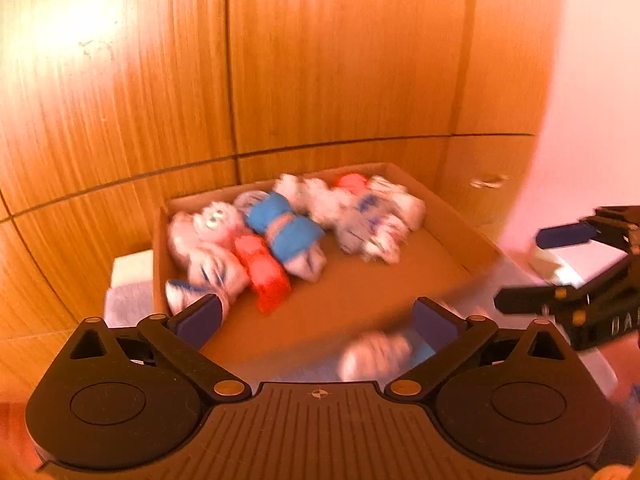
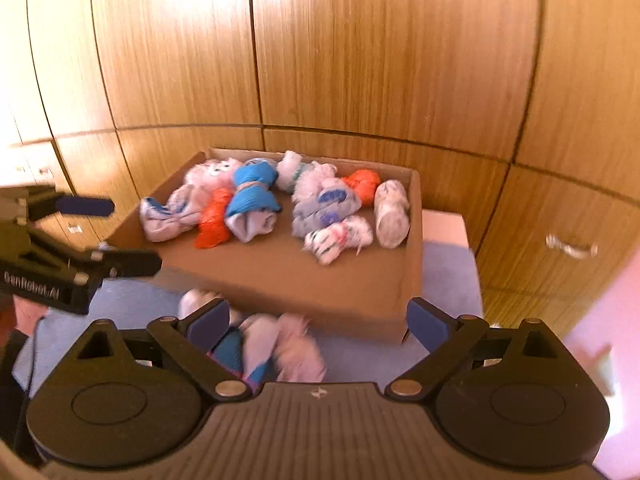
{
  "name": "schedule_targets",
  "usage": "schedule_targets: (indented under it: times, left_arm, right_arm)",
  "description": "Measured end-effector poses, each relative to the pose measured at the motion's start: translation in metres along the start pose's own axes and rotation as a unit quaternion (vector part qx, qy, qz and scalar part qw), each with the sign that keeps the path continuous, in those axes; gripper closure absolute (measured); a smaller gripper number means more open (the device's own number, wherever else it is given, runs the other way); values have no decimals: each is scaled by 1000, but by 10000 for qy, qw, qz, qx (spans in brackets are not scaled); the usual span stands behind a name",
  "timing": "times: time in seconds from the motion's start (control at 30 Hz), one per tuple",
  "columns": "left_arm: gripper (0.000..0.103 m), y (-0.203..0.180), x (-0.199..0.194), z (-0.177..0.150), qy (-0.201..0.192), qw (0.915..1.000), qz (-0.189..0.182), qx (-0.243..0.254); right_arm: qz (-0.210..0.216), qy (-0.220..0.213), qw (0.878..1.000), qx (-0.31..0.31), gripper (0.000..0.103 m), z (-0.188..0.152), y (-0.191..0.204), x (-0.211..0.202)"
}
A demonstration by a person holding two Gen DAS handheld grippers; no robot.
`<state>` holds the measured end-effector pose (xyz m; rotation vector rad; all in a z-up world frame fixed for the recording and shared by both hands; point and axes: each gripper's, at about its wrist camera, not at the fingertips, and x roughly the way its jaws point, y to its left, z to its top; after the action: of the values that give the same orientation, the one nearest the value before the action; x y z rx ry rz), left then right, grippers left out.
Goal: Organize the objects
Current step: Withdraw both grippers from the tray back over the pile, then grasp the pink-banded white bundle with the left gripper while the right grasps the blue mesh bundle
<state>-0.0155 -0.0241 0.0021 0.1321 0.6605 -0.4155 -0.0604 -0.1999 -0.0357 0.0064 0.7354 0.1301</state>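
Both the left gripper [image 1: 316, 322] and right gripper [image 2: 318, 320] hang with jaws spread wide, holding nothing. Rolled sock bundles [image 2: 256, 200] lie along the far side of the cardboard box [image 2: 320, 292]. Only the right wrist view shows the loose socks [image 2: 272, 344] on the blue cloth [image 2: 448, 280] before the box; the left view blurs them.

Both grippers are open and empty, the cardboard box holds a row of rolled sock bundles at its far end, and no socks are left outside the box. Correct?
Not quite: socks remain outside. The right wrist view shows a loose sock pile on the blue cloth before the cardboard box. The rest stands: left gripper and right gripper open and empty, sock bundles at the far end.
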Motion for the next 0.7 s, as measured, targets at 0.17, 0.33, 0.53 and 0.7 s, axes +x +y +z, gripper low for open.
schedule_targets:
  times: [0.17, 0.33, 0.53, 0.7]
  left_arm:
    - [1, -15, -13, -48, -117, 9949, -662, 746]
    - [3, -29, 4, -66, 128, 9881, -970, 1191]
    - [8, -38, 19, -72, 395, 9838, -1059, 1392]
    - [19, -38, 29, -73, 580, 9819, -1213, 1335]
  right_arm:
    - [103, -42, 9975, 697, 7, -30, -5, -12]
    - [282, -5, 9943, 1023, 7, -39, 3, -8]
    - [457, 41, 9894, 1380, 9, -49, 11, -1]
    - [514, 139, 9858, 1594, 14, -51, 16, 6]
